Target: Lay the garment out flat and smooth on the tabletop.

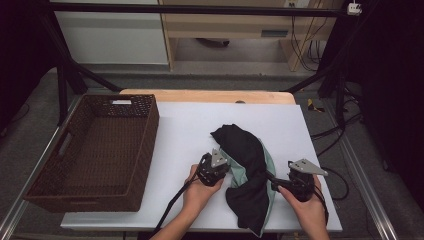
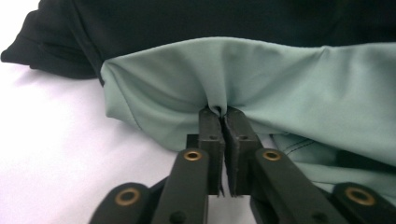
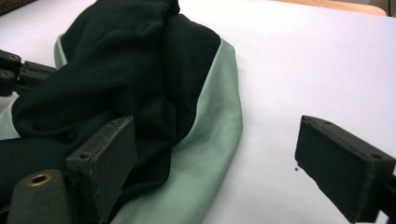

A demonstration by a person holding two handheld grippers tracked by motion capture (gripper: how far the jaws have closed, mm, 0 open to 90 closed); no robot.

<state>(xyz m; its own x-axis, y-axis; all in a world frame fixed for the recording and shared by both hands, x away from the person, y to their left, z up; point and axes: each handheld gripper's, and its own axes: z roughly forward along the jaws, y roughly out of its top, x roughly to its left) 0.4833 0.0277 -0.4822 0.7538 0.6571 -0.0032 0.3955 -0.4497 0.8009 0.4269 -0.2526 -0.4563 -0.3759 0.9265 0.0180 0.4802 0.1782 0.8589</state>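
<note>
At the bottom of the high view, two forearms come in. The left hand holds the left gripper at lower centre, its nose against the near-left edge of the garment. The right hand holds the right gripper at lower right, pointing left toward the garment's right edge.

The left gripper view gives what the high view cannot: the jaws are pressed together on a pinched fold of the garment's pale green layer, the cloth puckering just above the pads. Black cloth lies behind it across the top of that frame.

The right gripper view shows its jaws spread wide. One pad rests at the black cloth in the lower left, the other stands over bare white table at lower right, nothing between them clamped.

The garment lies bunched on the table, black over green, right of centre. Farther left sits a brown wicker basket, overhanging the table's left edge.
</note>
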